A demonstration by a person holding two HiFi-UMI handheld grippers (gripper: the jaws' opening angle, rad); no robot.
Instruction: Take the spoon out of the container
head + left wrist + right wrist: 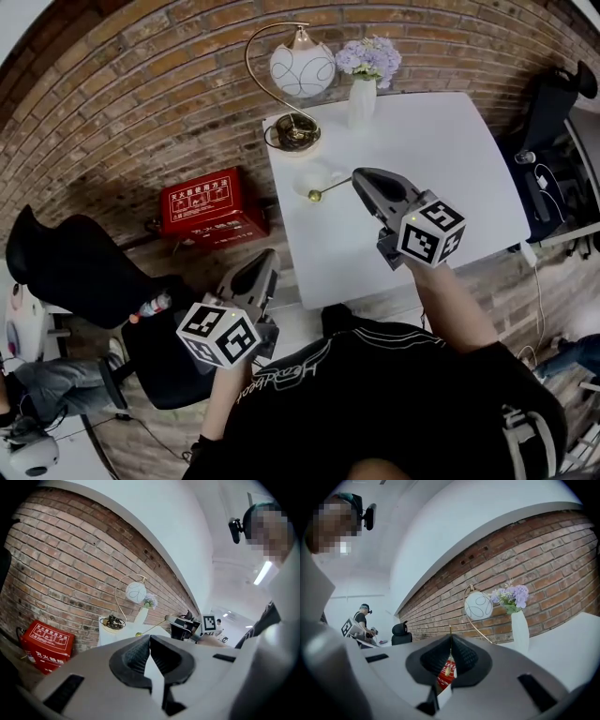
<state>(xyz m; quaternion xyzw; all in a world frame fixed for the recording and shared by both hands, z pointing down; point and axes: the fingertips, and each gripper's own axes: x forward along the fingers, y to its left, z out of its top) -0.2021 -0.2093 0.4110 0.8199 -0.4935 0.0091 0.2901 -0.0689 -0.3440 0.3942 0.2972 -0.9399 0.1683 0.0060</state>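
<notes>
Dark fabric of the person's shirt (375,394) fills the bottom of the head view. Above it, at frame centre, the right gripper (357,178) of grey moulded plastic with ribbed black pads is held over a smooth white table (441,150). Its jaws are clamped on the thin handle of a gold metal spoon (330,189). The spoon slants down-left to a small round bowl end, seen at the lower right rim of a small, round white container (309,175) on the table. Whether the spoon touches that rim cannot be told. The left gripper (266,258) is held at lower left, off the table's edge, its ribbed pads pressed together at the tips with nothing between them. Along the table's upper edge are set a lamp (302,67), a white globe hung from a curved gold stem, and a slim white vase (363,101) of lilac flowers. A red box (211,202) is seen left of the table against the brick wall (141,112), with a black chair (75,267) further left.
</notes>
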